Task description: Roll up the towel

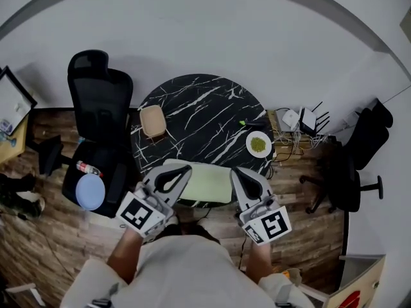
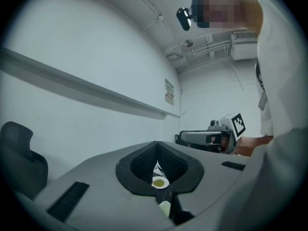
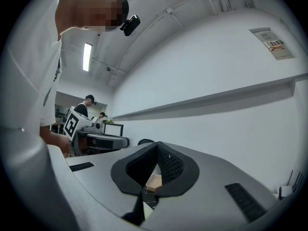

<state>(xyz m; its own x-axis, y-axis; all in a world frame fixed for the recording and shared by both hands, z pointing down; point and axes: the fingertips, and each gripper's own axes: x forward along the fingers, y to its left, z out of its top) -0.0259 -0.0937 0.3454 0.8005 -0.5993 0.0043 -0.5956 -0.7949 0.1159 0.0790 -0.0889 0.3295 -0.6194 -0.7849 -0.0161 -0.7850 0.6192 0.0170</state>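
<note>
Your left gripper (image 1: 183, 171) and right gripper (image 1: 239, 173) flank the pale green towel (image 1: 209, 183) in the head view, flat at the near edge of the black table (image 1: 192, 101). It looks soft, light and limp, so it is probably best pinched at two corners of one edge and rolled evenly, while behind it a tan tray (image 1: 142, 122) looks empty and a white plate (image 1: 248, 147) holds a green heap (image 1: 259, 144). Left gripper view: jaws pressed together on nothing, plate (image 2: 166, 184) and a sliver of towel (image 2: 164, 208) beyond. Right gripper view: jaws likewise closed and empty, tray (image 3: 155, 183) beyond.

Left tongs (image 1: 185, 169) and right tongs (image 1: 235, 171) flank the green towel (image 1: 209, 183) on the marble table (image 1: 192, 104).
</note>
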